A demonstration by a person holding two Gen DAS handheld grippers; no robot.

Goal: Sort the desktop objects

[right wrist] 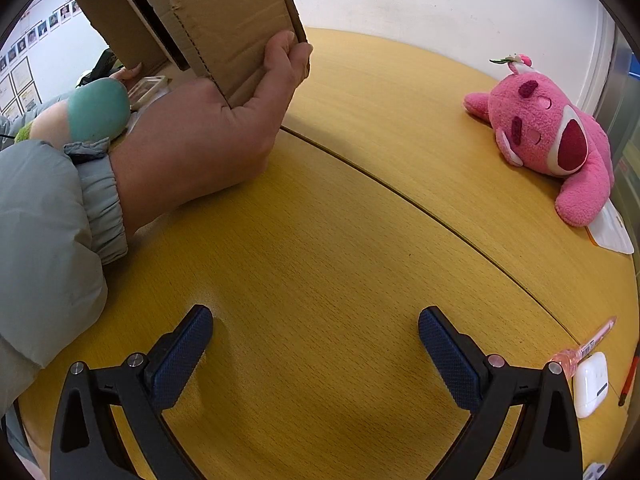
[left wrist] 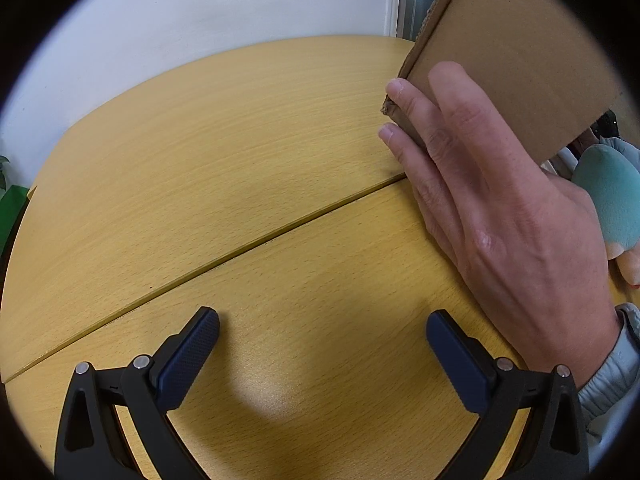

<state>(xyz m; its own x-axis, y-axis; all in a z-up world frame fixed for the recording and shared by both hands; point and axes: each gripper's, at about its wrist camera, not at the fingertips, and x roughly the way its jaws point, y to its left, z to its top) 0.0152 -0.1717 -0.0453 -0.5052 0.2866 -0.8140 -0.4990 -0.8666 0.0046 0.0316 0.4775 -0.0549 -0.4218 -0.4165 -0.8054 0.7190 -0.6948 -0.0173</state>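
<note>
I can read no text anywhere; the framed papers (right wrist: 18, 80) on the wall at ten o'clock are too blurred.

1. Table (right wrist: 320, 220): yellow-tan wood grain.
2. Box (left wrist: 512, 52): plain brown cardboard.
3. Plush bear (right wrist: 548, 140): pink w/ dark-red patches.
4. Other plush (left wrist: 612, 196): teal.
5. Earbud case (right wrist: 591, 384): white.
6. Gripper pads (right wrist: 180, 360): dark blue, dotted texture; frames black.
7. Sleeve (right wrist: 44, 216): pale grey-green.
</note>
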